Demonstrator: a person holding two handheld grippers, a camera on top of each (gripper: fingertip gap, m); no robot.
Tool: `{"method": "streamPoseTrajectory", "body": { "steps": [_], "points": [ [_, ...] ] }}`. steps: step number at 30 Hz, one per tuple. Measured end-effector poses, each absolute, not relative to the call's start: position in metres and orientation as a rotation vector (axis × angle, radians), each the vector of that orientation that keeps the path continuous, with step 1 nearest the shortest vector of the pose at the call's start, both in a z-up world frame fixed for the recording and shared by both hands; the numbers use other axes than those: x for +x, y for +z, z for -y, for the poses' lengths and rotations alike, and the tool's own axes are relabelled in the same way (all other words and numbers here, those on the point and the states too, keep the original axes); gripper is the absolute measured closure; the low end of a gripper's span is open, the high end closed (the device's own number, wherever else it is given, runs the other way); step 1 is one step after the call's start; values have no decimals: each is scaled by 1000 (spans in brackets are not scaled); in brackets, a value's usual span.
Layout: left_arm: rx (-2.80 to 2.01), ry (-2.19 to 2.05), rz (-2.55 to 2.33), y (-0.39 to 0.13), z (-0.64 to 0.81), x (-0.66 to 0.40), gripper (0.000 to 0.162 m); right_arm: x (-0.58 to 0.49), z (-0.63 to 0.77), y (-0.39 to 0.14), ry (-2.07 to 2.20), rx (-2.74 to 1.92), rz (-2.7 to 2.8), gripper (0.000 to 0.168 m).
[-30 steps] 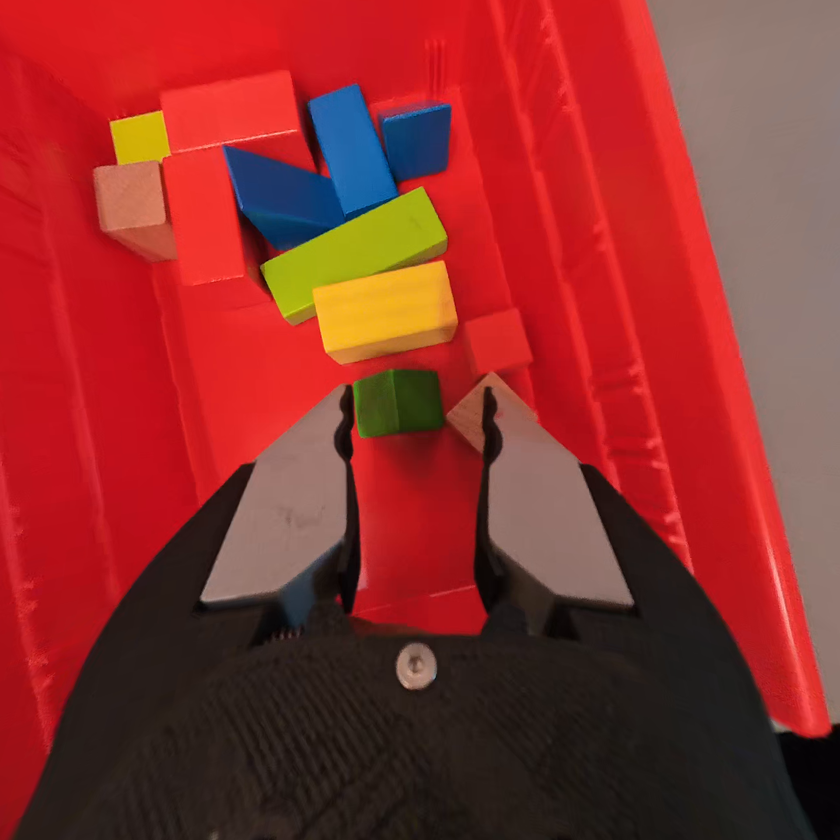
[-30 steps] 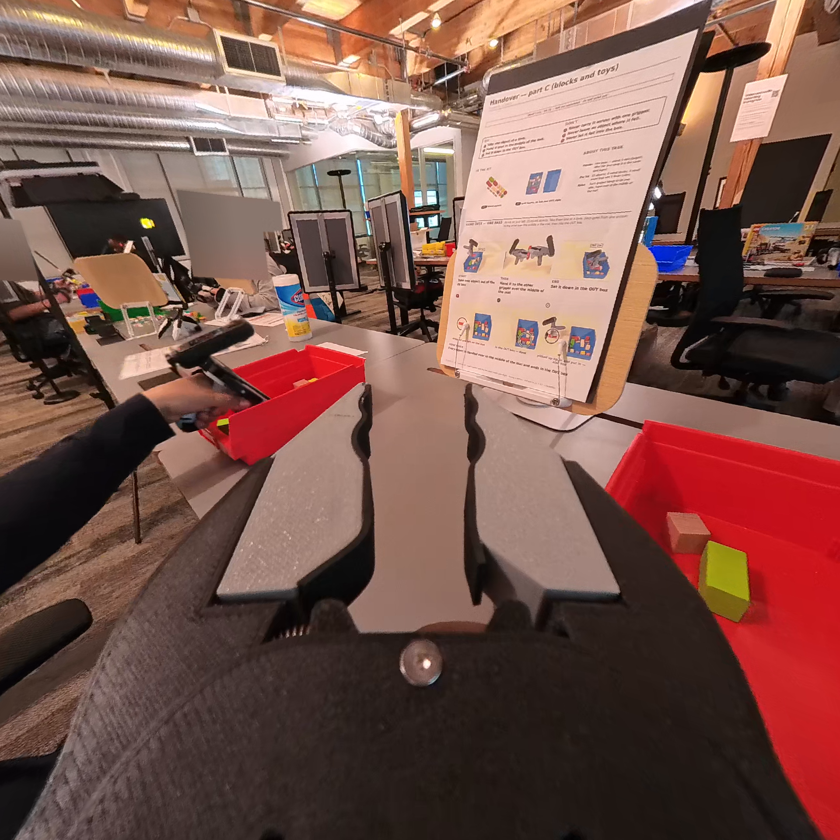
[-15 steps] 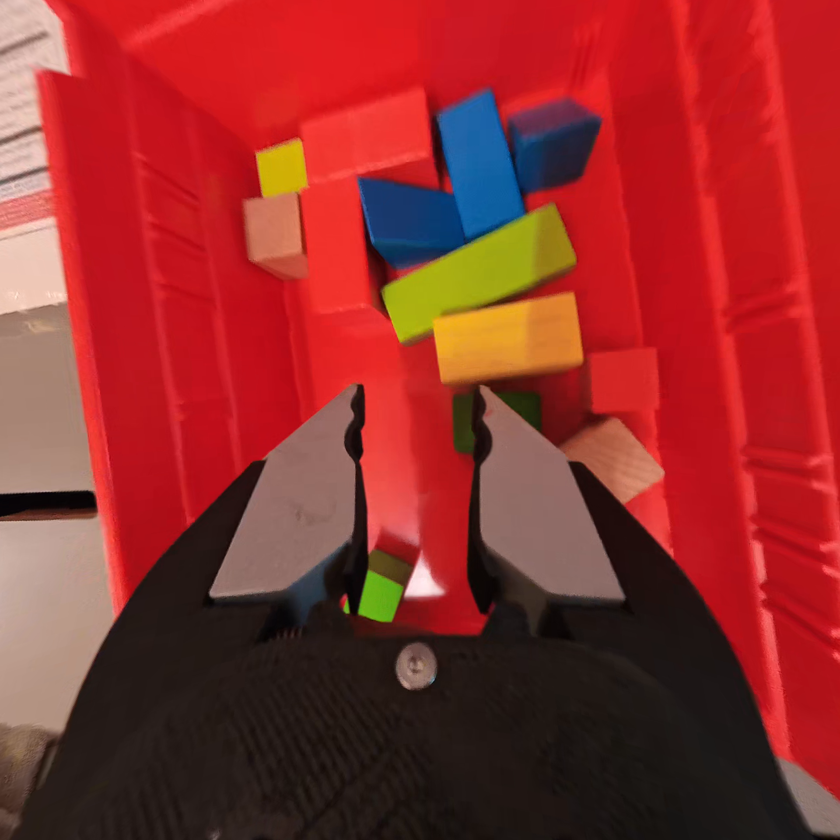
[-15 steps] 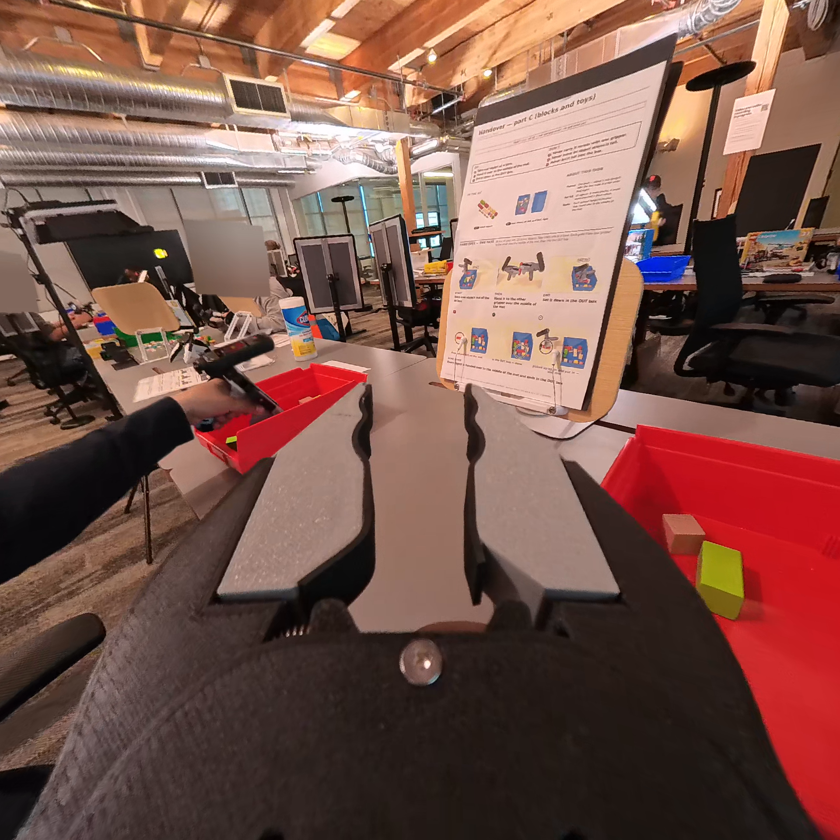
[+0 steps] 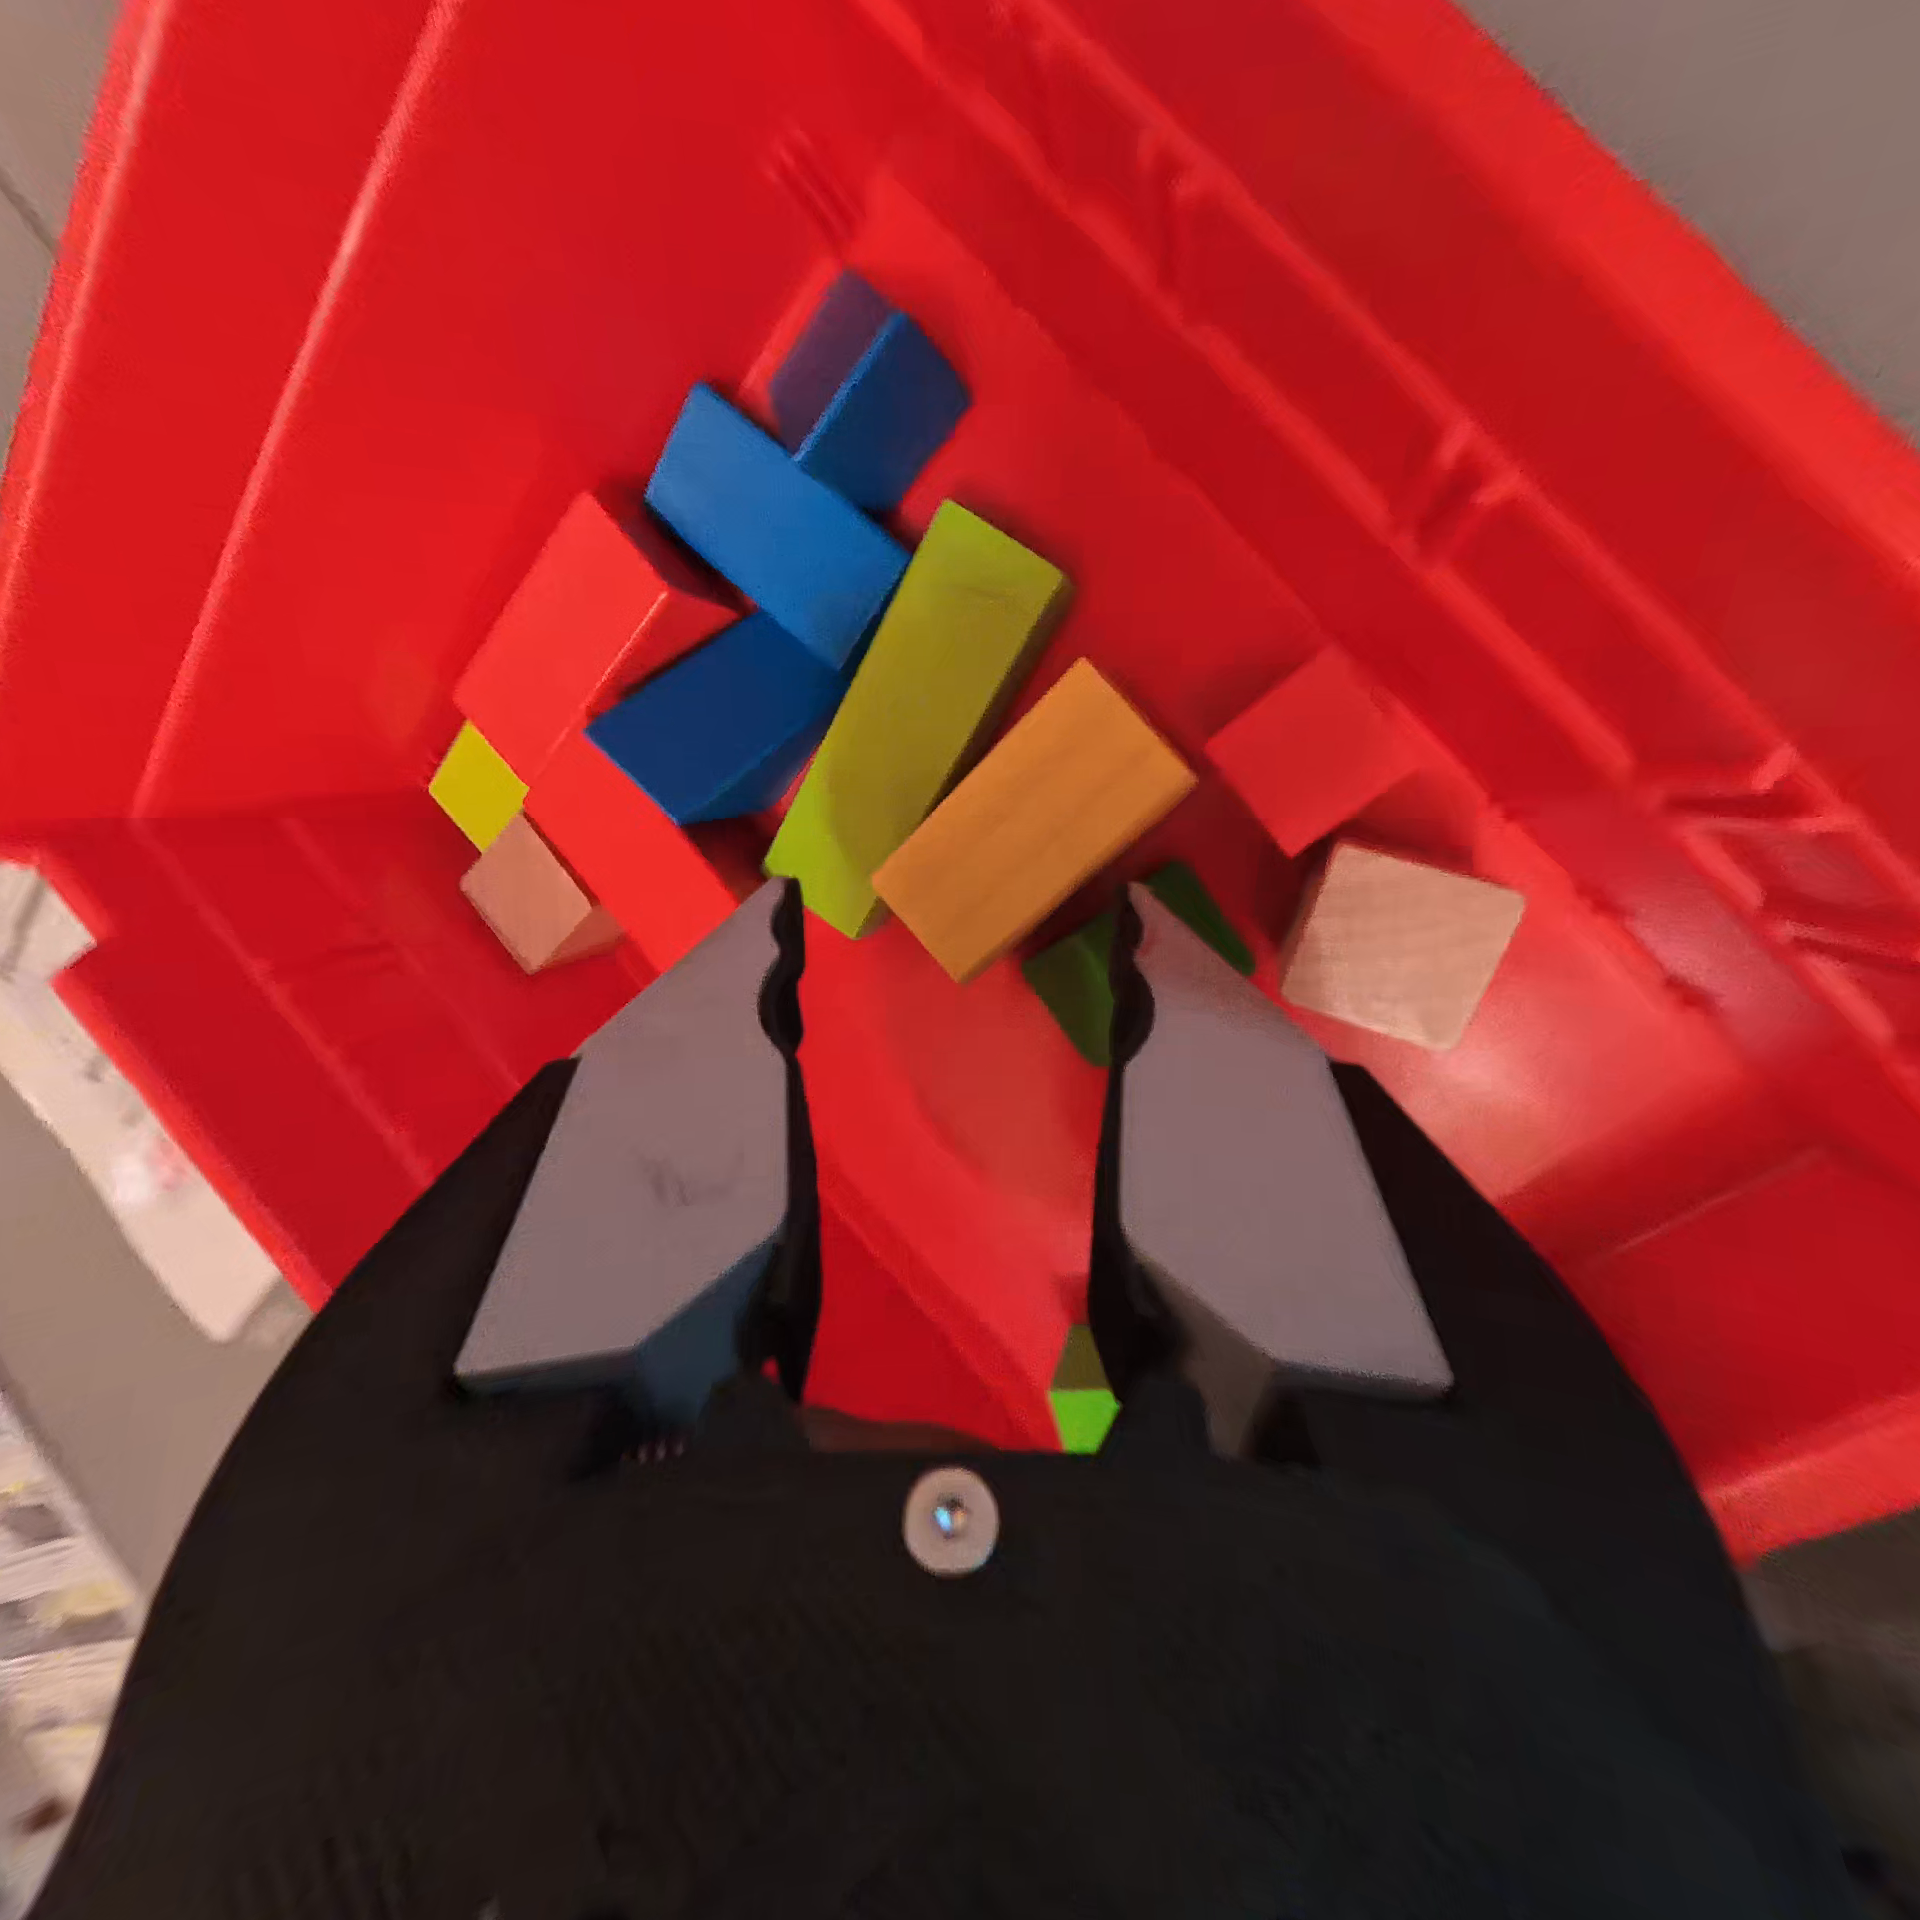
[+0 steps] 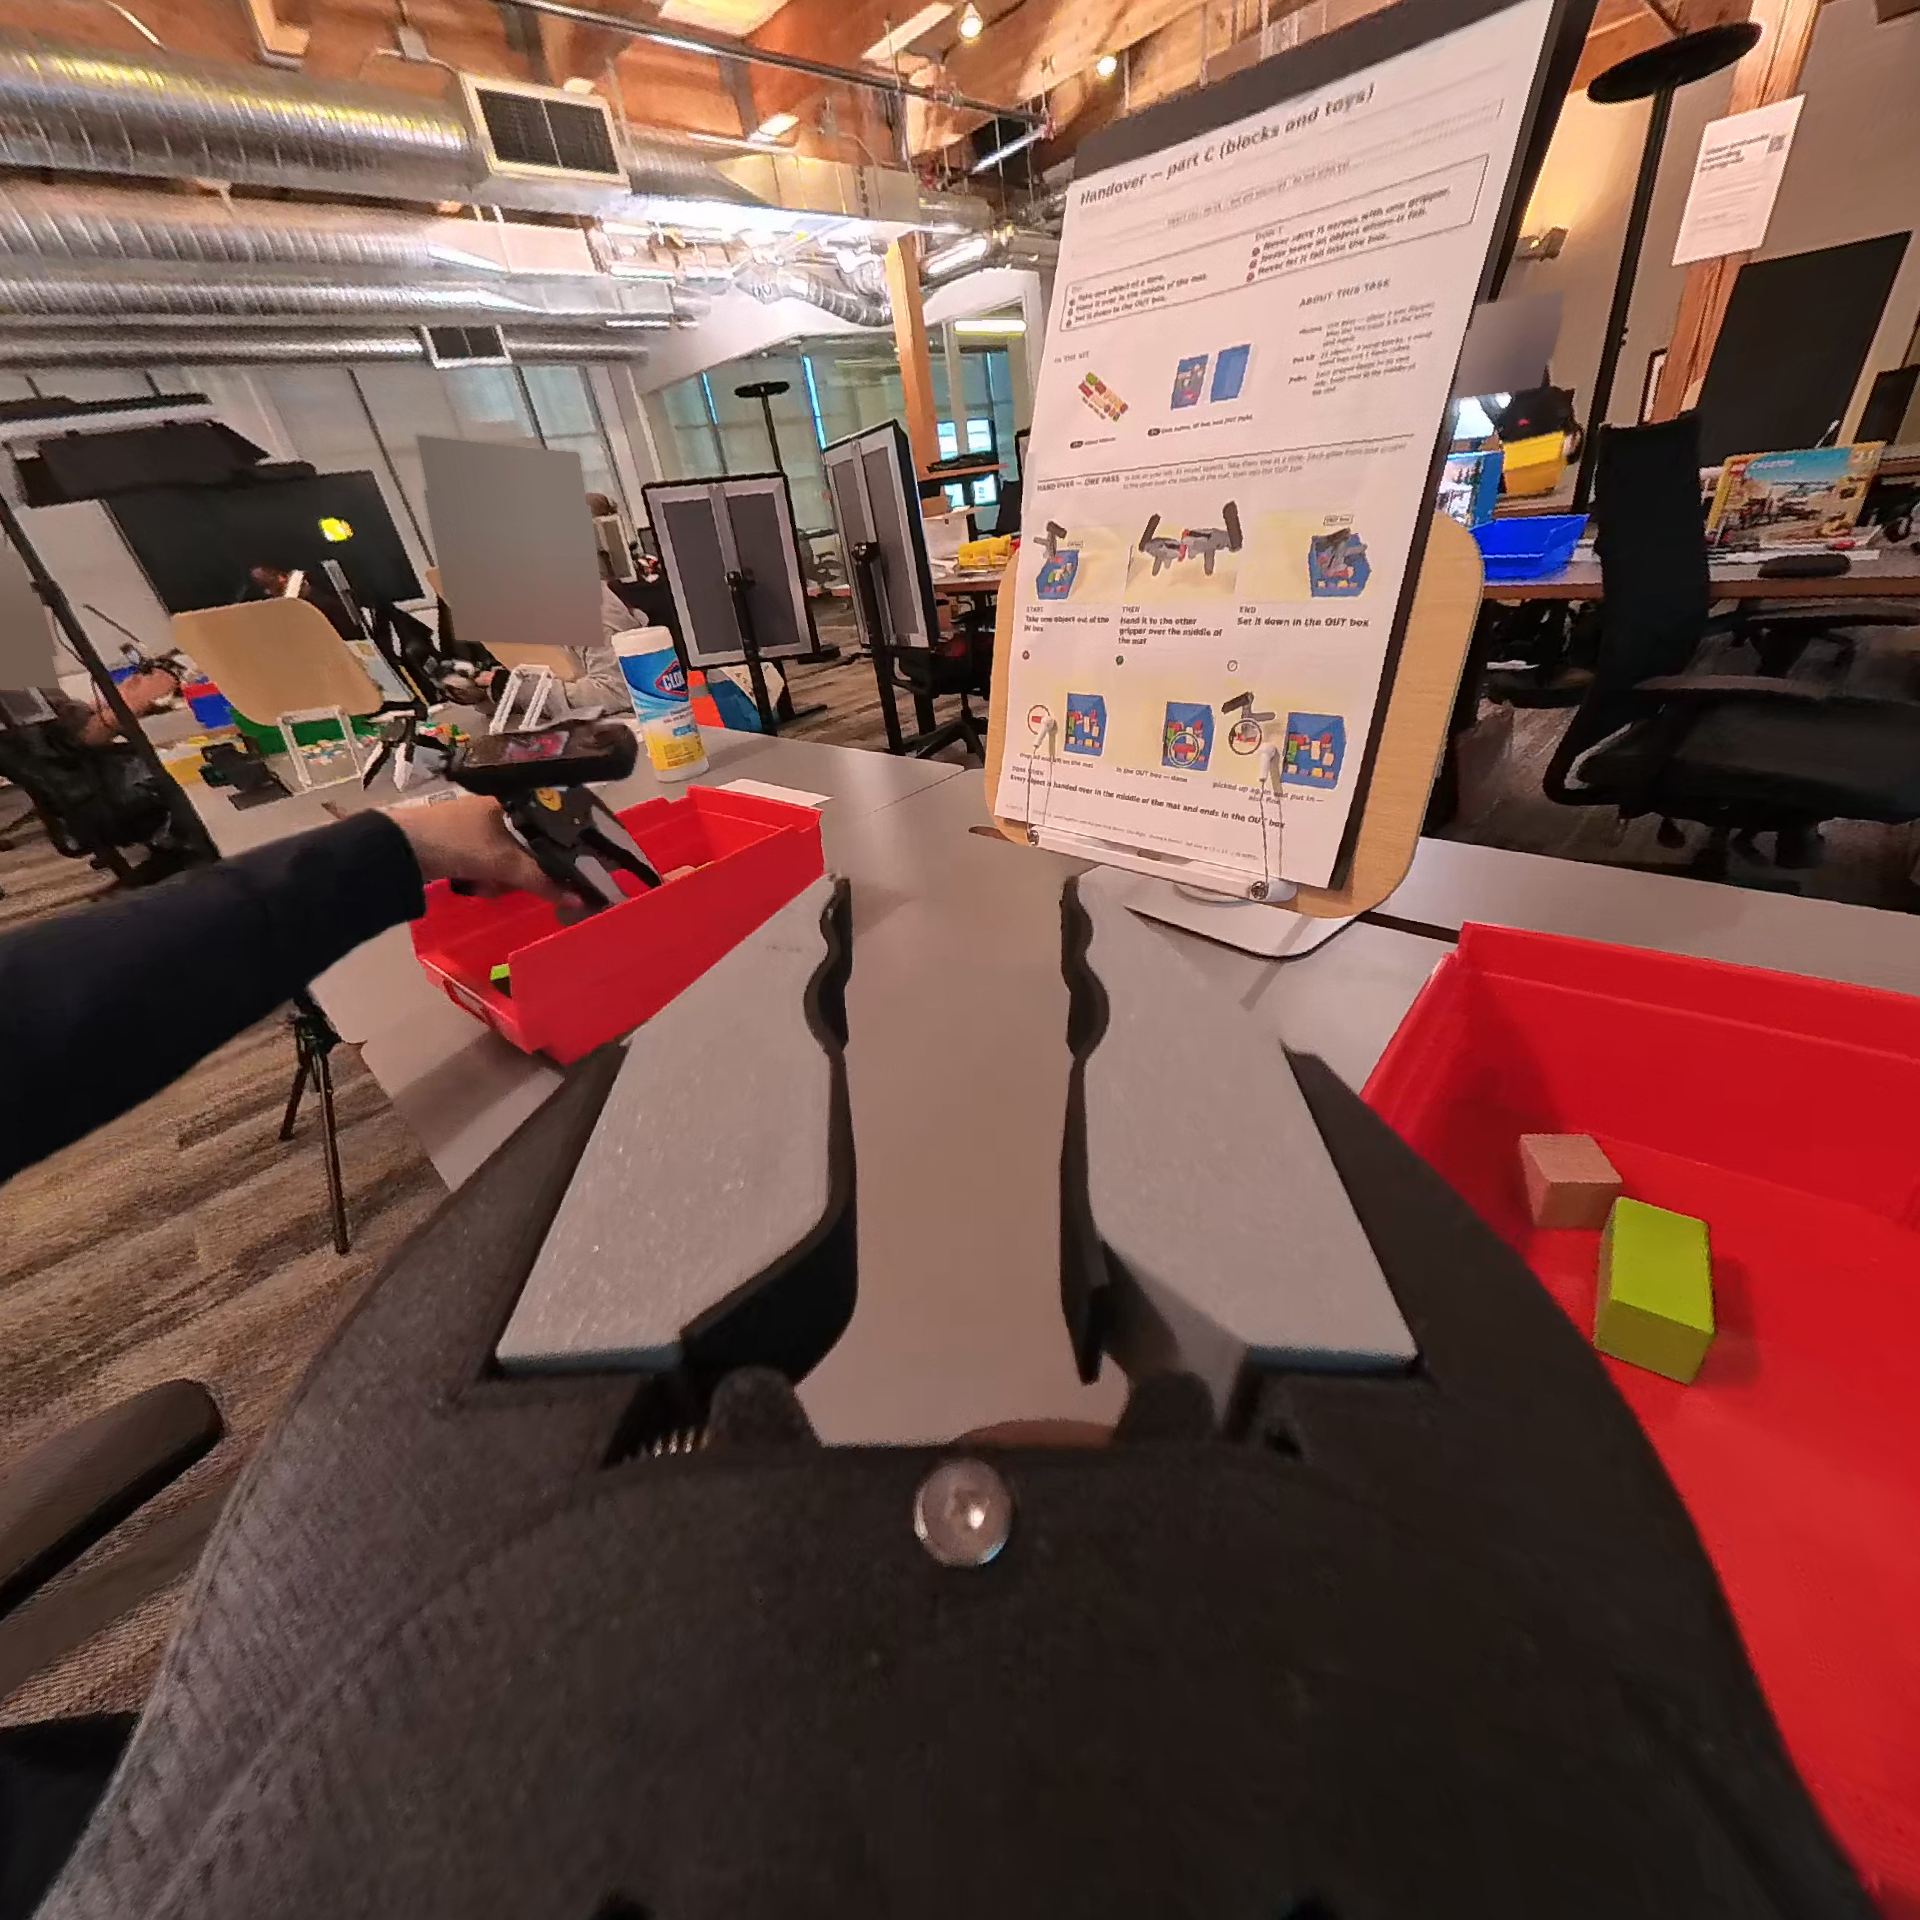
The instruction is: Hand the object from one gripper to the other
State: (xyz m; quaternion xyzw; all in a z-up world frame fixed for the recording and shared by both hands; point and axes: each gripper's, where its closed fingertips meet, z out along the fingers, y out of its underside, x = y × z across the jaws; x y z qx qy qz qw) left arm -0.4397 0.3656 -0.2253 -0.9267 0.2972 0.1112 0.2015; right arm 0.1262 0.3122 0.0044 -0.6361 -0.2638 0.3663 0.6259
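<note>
In the left wrist view my left gripper [image 5: 956, 914] is open and empty inside a red bin [image 5: 1455, 436] of wooden blocks. Its tips hover over the pile: an orange block [image 5: 1029, 821], a long lime block [image 5: 914, 707], blue blocks [image 5: 769, 540] and red blocks [image 5: 582, 623]. A dark green block [image 5: 1081, 982] lies partly behind the right finger [image 5: 1226, 1143]. A plain wood block [image 5: 1392, 940] lies to the right. In the right wrist view my right gripper [image 6: 956, 914] is open and empty above the grey table [image 6: 956, 1091]. The left gripper [image 6: 582, 852] shows far left in that bin [image 6: 634, 956].
A second red bin [image 6: 1683, 1039] at the right holds a lime block [image 6: 1652, 1299] and a plain wood block [image 6: 1569, 1179]. An instruction sheet on a wooden stand [image 6: 1236, 499] stands behind the table's middle. A wipes canister [image 6: 660, 701] and office chairs [image 6: 1704, 665] are farther off. Across from one pair of fingers to the other is roughly 60 cm.
The left gripper has swung and rolled inside the bin, so the pile now looks rotated; its jaws have widened a little. The right gripper has stayed nearly still and open.
</note>
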Motion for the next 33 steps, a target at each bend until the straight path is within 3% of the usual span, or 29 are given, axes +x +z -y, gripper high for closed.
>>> {"method": "streamPoseTrajectory", "body": {
  "steps": [7,8,16,21,25,33],
  "points": [
    [-2587,455,-1249,-252,-373,-436,114,117,-322,-8,848,-1502,617,130],
    [-2574,423,-1267,-254,-375,-432,122,117,-323,-9,847,-1506,619,130],
    [-2541,527,-1199,-245,-372,-446,126,123,-322,-5,873,-1488,610,130],
    [-2312,366,-761,-189,-373,-452,128,126,-311,5,944,-1446,607,130],
    [-1950,102,-360,-106,-358,-426,128,121,-296,12,978,-1413,641,130],
    [-1515,-561,-448,-16,-240,-221,128,54,-236,0,1003,-1341,1015,125]
  ]
}}
